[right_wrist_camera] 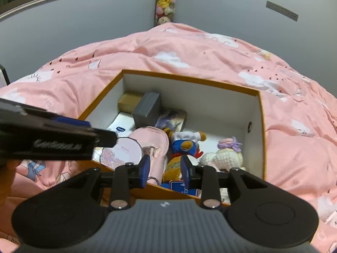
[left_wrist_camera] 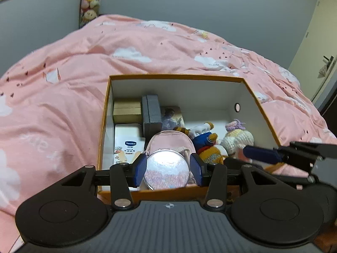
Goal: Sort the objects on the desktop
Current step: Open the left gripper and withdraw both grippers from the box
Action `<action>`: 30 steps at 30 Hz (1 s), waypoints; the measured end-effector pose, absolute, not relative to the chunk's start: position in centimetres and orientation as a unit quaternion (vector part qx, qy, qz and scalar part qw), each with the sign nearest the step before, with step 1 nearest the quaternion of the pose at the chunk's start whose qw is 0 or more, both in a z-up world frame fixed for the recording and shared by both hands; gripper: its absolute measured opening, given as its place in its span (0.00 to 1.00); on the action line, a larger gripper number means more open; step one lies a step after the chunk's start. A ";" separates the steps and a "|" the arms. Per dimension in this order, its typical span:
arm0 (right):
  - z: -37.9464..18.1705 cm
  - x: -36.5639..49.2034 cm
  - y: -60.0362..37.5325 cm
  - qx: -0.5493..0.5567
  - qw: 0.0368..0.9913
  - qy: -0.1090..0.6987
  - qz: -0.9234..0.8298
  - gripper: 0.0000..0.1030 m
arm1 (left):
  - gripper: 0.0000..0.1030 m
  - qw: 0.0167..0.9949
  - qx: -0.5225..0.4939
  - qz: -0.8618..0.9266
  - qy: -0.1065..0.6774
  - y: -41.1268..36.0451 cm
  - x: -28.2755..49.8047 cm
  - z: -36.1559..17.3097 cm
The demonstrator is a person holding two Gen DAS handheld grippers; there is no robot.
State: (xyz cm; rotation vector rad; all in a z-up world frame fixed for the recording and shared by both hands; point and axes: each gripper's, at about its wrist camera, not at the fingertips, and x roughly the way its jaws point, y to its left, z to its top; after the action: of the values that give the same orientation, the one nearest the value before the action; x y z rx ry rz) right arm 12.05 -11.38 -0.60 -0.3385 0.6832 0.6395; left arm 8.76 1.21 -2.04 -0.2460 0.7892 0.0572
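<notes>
An orange-rimmed cardboard box (left_wrist_camera: 177, 76) (right_wrist_camera: 189, 79) sits on the pink bed cover. Inside lie a round pink tin (left_wrist_camera: 167, 169) (right_wrist_camera: 121, 152), a pink pouch (left_wrist_camera: 170, 140) (right_wrist_camera: 151, 139), a duck plush in blue (left_wrist_camera: 203, 141) (right_wrist_camera: 185, 145) and a white crochet doll (left_wrist_camera: 238, 139) (right_wrist_camera: 223, 157). My left gripper (left_wrist_camera: 168, 169) hangs open over the near left of the box, and the tin shows in the gap between its pads, lying below them. My right gripper (right_wrist_camera: 165, 170) stands open above the duck plush, its pads apart from it. One right finger (left_wrist_camera: 261, 154) reaches in from the right.
At the box's far left stand a tan carton (left_wrist_camera: 126, 112), a grey case (left_wrist_camera: 152, 111), a photo card (left_wrist_camera: 171, 116) and a white Vaseline box (left_wrist_camera: 128, 145). The box's far right floor (right_wrist_camera: 221, 132) is bare. A door (left_wrist_camera: 316, 42) is at the right, and plush toys (right_wrist_camera: 165, 2) hang on the wall.
</notes>
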 end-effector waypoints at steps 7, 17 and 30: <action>-0.3 10.3 -12.9 -0.132 0.895 0.320 0.280 0.34 | 0.51 0.917 -0.091 0.017 0.388 0.4 6.3 -1.5; -0.9 7.1 -14.5 -0.133 0.897 0.326 0.266 0.40 | 0.51 0.901 -0.075 0.000 0.428 -0.1 3.5 -2.8; -2.7 5.7 -15.0 -0.136 0.878 0.375 0.265 0.42 | 0.51 0.886 -0.090 -0.026 0.454 0.5 2.6 -3.6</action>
State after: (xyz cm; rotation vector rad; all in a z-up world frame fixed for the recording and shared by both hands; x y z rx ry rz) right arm 5.71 -14.99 -2.72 -0.2834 0.7830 0.5530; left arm 2.57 0.49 -3.62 -0.1880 0.9451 -0.0531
